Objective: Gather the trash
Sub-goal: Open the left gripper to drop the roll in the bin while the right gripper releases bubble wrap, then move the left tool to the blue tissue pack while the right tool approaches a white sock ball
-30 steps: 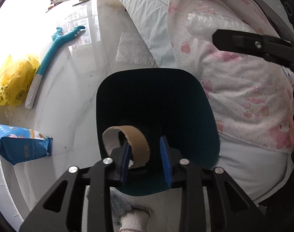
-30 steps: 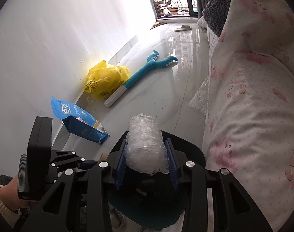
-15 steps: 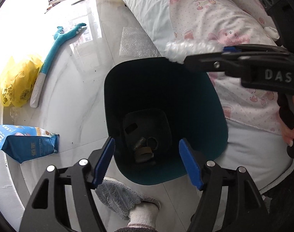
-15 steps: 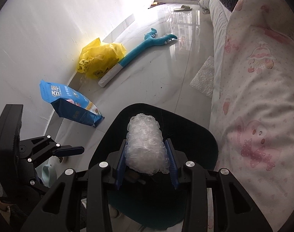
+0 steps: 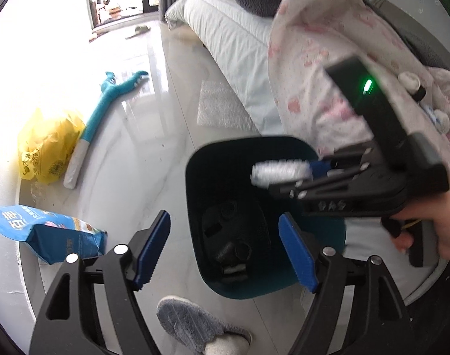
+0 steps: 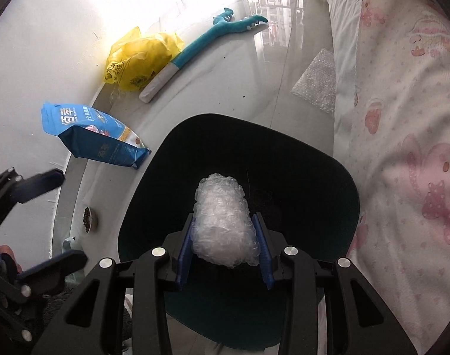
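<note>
The right gripper (image 6: 225, 238) is clamped on a wad of bubble wrap (image 6: 222, 220), its blue pads pressed into both sides of the crumpled plastic, and it hangs directly over the open mouth of the dark teal bin (image 6: 347, 207) that stands on the floor (image 6: 239, 88) against the foot of the bed. The left gripper (image 5: 225, 250) holds nothing; its jaws are spread wide, straddling the bin's near rim from above, and some small scraps lie on the bin's bottom, too dim to name. Judging from this, the step in hand is the drop of the wad. The main risk is that the light, springy plastic clings to a serrated pad when the jaws part and falls late or sideways, landing on the floor between the bin and the bed sheet (image 6: 402, 118). The two tools are also close over the same opening, so a careless swing could knock one against the other or tip the bin. More remains afterwards: a flat sheet of bubble wrap (image 6: 316, 84) lies on the floor at the bed's edge, and a yellow plastic bag (image 6: 139, 59), a blue pouch (image 6: 89, 136) and a teal plush toy (image 6: 213, 37) lie along the wall.
</note>
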The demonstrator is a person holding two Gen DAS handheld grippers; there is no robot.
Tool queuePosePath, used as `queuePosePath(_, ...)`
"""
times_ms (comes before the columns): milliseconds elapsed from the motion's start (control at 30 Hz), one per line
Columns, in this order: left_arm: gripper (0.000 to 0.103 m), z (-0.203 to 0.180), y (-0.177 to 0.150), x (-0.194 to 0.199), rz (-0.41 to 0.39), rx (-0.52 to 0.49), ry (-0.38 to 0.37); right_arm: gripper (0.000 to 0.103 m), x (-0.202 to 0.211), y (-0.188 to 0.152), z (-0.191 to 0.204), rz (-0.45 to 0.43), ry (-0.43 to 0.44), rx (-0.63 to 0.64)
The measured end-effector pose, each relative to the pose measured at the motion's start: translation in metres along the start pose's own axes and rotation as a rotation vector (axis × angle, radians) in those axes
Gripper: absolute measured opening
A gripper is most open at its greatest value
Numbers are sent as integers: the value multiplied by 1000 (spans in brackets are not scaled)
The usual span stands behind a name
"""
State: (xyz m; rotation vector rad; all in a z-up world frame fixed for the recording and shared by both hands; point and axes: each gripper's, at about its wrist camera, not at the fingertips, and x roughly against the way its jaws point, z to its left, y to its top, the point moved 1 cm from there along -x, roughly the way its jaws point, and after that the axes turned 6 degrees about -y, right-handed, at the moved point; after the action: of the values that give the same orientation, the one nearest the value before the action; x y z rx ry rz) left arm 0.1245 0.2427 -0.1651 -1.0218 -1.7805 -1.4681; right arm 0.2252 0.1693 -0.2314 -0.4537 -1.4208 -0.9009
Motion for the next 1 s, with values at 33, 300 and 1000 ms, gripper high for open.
queuePosePath(33, 81, 0, 2, 6, -27, 3, 0, 39, -3, 0, 2, 7, 1, 1)
queuePosePath(300, 85, 0, 19, 45, -201, 19, -16, 59, -22, -2, 8, 50, -25, 8)
queuePosePath(1000, 89, -22, 65, 109, -438, 85, 60, 71, 63, -7, -7, -205, -34, 30)
